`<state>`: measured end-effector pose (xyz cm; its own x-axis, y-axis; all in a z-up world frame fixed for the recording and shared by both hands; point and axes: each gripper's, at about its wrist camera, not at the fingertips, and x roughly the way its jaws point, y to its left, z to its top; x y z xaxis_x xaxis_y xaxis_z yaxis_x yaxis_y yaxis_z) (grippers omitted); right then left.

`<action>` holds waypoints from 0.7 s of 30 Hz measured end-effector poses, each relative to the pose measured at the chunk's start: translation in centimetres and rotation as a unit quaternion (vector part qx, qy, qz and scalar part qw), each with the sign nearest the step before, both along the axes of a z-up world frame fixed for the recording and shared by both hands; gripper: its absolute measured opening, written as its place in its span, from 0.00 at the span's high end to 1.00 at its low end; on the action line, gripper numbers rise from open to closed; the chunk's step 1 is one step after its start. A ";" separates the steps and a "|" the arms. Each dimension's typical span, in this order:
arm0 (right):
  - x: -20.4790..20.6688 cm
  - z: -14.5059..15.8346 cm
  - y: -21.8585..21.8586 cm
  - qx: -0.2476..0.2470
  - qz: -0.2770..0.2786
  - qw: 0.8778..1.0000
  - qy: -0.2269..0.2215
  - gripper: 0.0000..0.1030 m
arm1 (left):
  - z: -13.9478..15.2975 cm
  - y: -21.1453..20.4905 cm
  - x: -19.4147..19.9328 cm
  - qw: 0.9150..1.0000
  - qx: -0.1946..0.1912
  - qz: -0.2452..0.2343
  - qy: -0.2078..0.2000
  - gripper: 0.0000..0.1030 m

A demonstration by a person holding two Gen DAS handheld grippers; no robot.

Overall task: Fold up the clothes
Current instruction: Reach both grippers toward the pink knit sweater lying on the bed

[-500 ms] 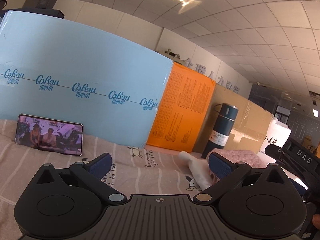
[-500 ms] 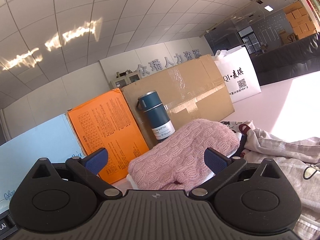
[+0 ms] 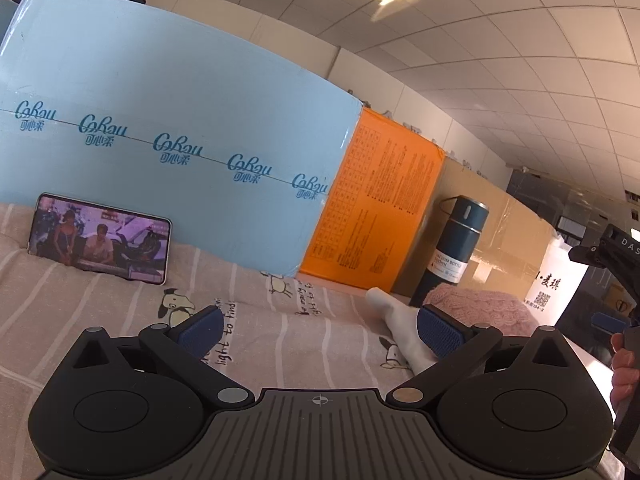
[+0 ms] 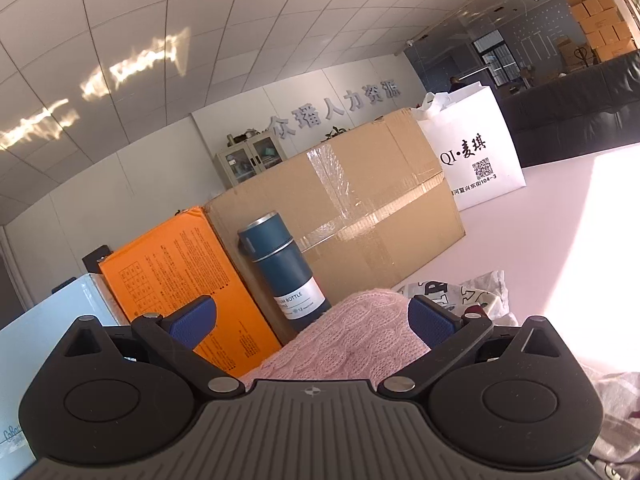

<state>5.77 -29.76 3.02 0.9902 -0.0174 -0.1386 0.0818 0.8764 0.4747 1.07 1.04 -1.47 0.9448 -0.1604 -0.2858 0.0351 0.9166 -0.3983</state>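
A pink knitted sweater (image 4: 352,340) lies in a heap just under and ahead of my right gripper (image 4: 312,326), which is open and empty above it. It also shows in the left wrist view (image 3: 480,304) at the right. A white garment (image 3: 400,332) lies beside it on the striped pink cloth (image 3: 120,312). My left gripper (image 3: 320,332) is open and empty above that cloth. More light printed clothes (image 4: 472,296) lie to the right of the sweater. The right gripper's body (image 3: 616,248) shows at the left wrist view's right edge.
A dark blue vacuum bottle (image 4: 288,272) stands behind the sweater. An orange box (image 3: 380,208), a light blue box (image 3: 160,120) and a cardboard box (image 4: 352,208) line the back. A phone (image 3: 100,240) leans on the blue box. A white paper bag (image 4: 472,152) stands at the right.
Both grippers have shifted a little; the right wrist view now sits closer over the pink sweater. Both grippers stay open and empty.
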 end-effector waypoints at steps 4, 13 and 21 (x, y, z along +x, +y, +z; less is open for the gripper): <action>1.7 -3.2 -3.3 0.041 -0.004 0.999 0.010 0.00 | 0.1 -0.7 2.1 0.994 -0.073 -0.079 0.017 0.00; 2.9 -7.1 -8.9 0.208 0.060 0.976 0.018 0.00 | -2.0 -6.0 11.1 0.947 -0.253 -0.181 0.074 0.00; 4.5 -9.6 -10.7 0.295 0.058 0.953 0.029 0.00 | -3.8 -7.1 14.7 0.941 -0.275 -0.179 0.085 0.00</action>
